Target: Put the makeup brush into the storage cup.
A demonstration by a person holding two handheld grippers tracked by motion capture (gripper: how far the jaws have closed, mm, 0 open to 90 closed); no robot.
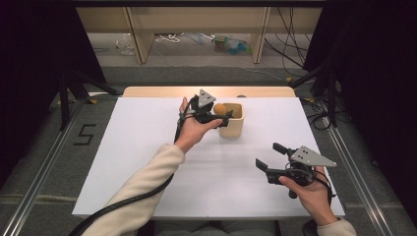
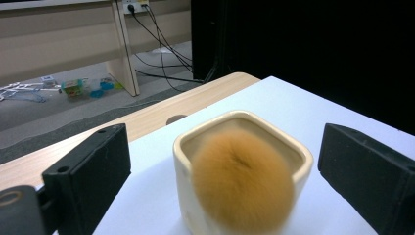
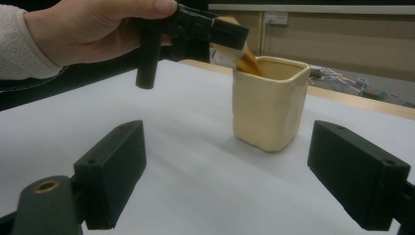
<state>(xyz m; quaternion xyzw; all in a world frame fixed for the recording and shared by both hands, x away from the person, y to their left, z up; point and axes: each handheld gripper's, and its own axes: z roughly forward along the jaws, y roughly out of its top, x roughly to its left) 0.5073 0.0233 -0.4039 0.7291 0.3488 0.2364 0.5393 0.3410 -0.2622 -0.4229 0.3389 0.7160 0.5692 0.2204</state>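
The orange ball (image 2: 242, 183) — round, fuzzy-looking, motion-blurred — sits at the mouth of the cup (image 2: 195, 205), a cream, glossy, square vessel with rounded corners on the white table (image 1: 147, 162). The left gripper (image 1: 220, 114) hovers over the rim, jaws spread clear of the ball. The right gripper (image 1: 269, 155) rests well apart — jaws wide, nothing between them. The cup's interior is hidden.

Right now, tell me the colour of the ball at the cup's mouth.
The ball is orange-brown, clearest in the left gripper view, at the cream cup.
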